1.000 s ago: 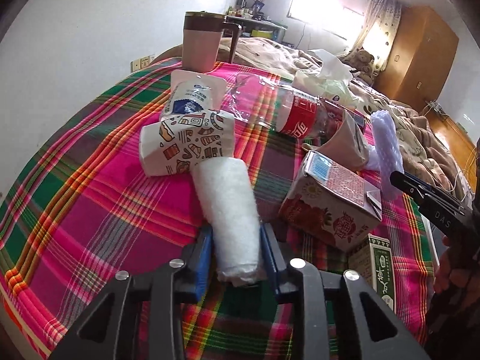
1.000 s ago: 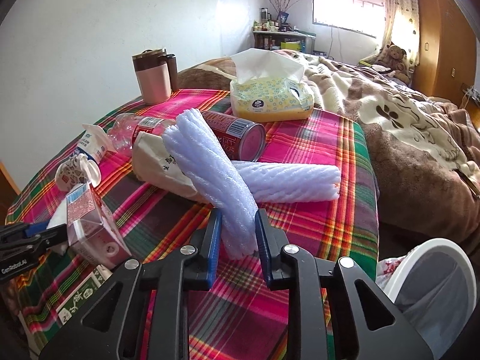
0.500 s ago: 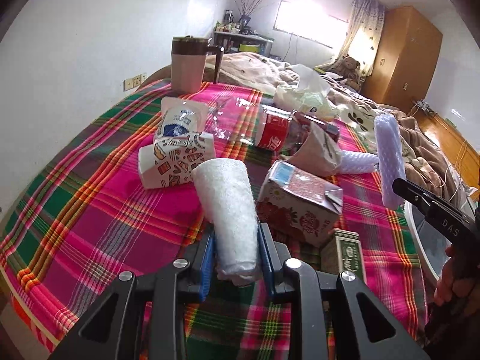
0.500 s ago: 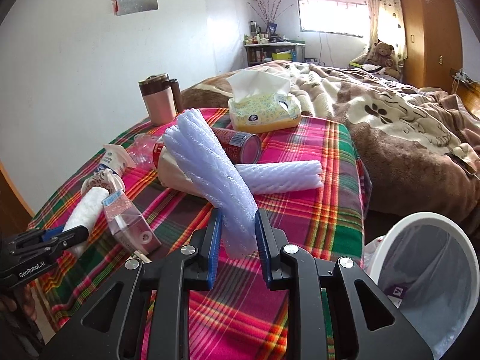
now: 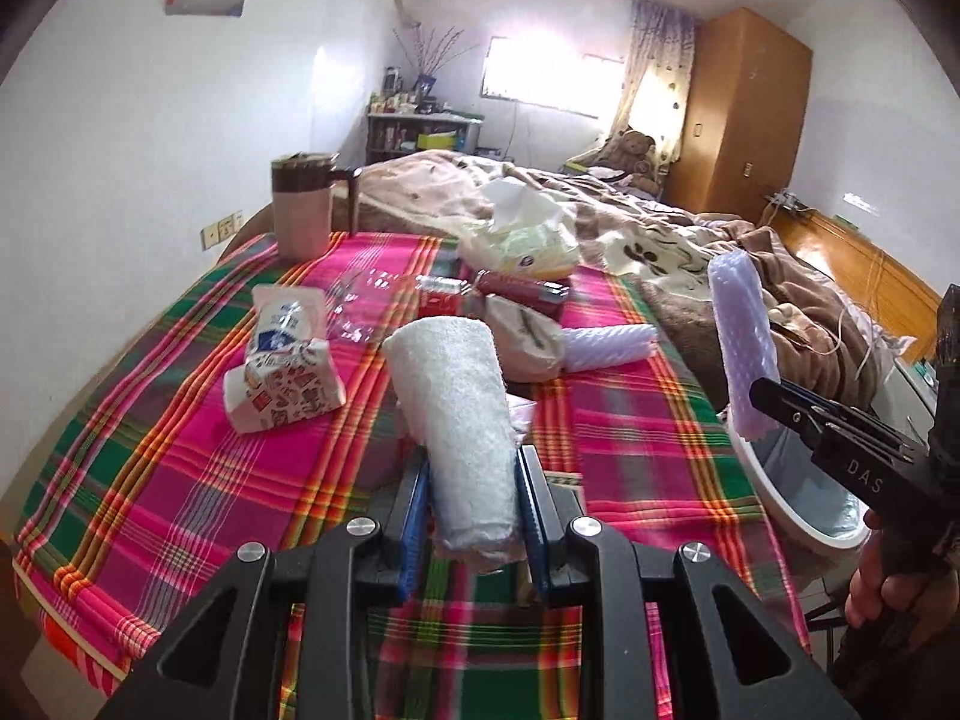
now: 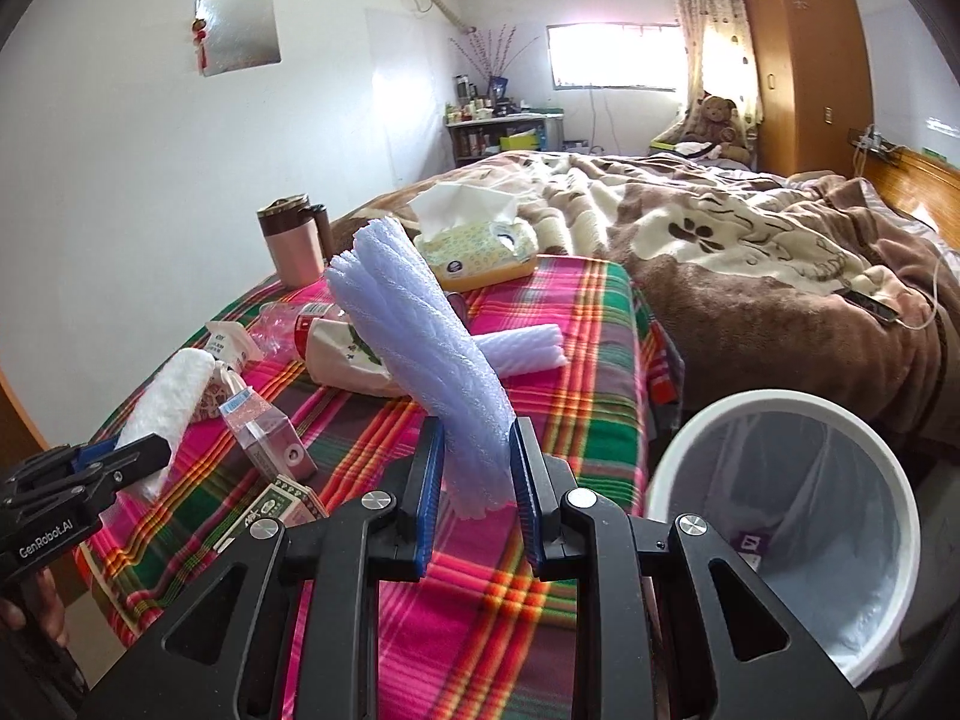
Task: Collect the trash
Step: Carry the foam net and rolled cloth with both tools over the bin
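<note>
My left gripper (image 5: 474,486) is shut on a white foam-net roll (image 5: 459,414), held up above the plaid tablecloth (image 5: 180,468). My right gripper (image 6: 477,468) is shut on a pale purple foam-net sleeve (image 6: 420,348); in the left wrist view that sleeve (image 5: 744,336) hangs over the bin's rim. The white trash bin (image 6: 672,462) with a clear liner stands right of the table. On the cloth lie a second purple sleeve (image 6: 528,348), a patterned paper cup (image 5: 282,384), a white pouch (image 5: 282,318), a crushed clear bottle (image 5: 384,294), a red can (image 5: 522,288) and a small carton (image 6: 270,438).
A pink mug (image 5: 300,204) and a tissue box (image 6: 480,252) stand at the table's far end. A green-white box (image 6: 276,510) lies near the front edge. A bed with a brown blanket (image 6: 750,252) is behind the bin. A hand (image 5: 888,576) holds the right gripper.
Both grippers rose and drew back from the table with their rolls. The white roll came off the cloth; the purple sleeve moved toward the bin, which shows more fully.
</note>
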Demonstrator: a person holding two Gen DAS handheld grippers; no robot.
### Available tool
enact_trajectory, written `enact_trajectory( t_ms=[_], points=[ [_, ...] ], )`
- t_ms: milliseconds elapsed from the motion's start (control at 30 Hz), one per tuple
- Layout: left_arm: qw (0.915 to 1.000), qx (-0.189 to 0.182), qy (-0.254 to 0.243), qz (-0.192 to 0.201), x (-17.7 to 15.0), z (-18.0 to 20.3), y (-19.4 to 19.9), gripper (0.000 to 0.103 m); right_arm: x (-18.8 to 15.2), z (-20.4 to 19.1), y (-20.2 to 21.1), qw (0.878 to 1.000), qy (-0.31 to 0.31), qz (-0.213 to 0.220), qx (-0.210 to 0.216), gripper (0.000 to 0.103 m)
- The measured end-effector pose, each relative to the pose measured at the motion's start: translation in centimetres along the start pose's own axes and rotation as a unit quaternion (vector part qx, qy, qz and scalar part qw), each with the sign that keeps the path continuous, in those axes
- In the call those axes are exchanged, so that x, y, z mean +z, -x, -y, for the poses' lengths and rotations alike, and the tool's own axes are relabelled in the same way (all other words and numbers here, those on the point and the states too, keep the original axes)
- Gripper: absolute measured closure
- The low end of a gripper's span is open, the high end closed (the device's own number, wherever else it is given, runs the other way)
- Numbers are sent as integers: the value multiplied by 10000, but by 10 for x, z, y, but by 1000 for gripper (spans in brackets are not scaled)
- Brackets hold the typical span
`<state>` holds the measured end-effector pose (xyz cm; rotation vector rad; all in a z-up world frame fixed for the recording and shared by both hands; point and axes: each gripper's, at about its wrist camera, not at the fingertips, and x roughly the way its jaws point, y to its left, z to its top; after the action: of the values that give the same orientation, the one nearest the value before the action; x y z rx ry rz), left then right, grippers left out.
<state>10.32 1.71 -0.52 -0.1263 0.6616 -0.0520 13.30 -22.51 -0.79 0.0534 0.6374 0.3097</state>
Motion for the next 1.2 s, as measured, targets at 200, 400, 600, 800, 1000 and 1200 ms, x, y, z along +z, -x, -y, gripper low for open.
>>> enact_trajectory(
  t_ms=[200, 400, 600, 800, 1000, 1200],
  points=[
    [9992, -260, -281, 144, 7, 30, 9, 75, -4, 17, 24, 9994, -209, 189, -213, 80],
    [9961, -599, -605, 241, 16, 69, 10, 75, -7, 34, 44, 9972, -362, 345, -555, 80],
    [9919, -891, -859, 285, 21, 104, 7, 75, -11, 58, 59, 9931, -644, 424, -878, 80],
    [9854, -1236, -1133, 286, 26, 141, 1, 75, -15, 81, 66, 9879, -879, 380, -1219, 80],
    [9793, -1487, -1354, 212, 32, 173, -15, 75, -21, 101, 68, 9820, -1096, 324, -1504, 80],
    [9727, -1730, -1545, 87, 32, 199, -32, 75, -29, 119, 66, 9761, -1302, 221, -1728, 80]
  ],
)
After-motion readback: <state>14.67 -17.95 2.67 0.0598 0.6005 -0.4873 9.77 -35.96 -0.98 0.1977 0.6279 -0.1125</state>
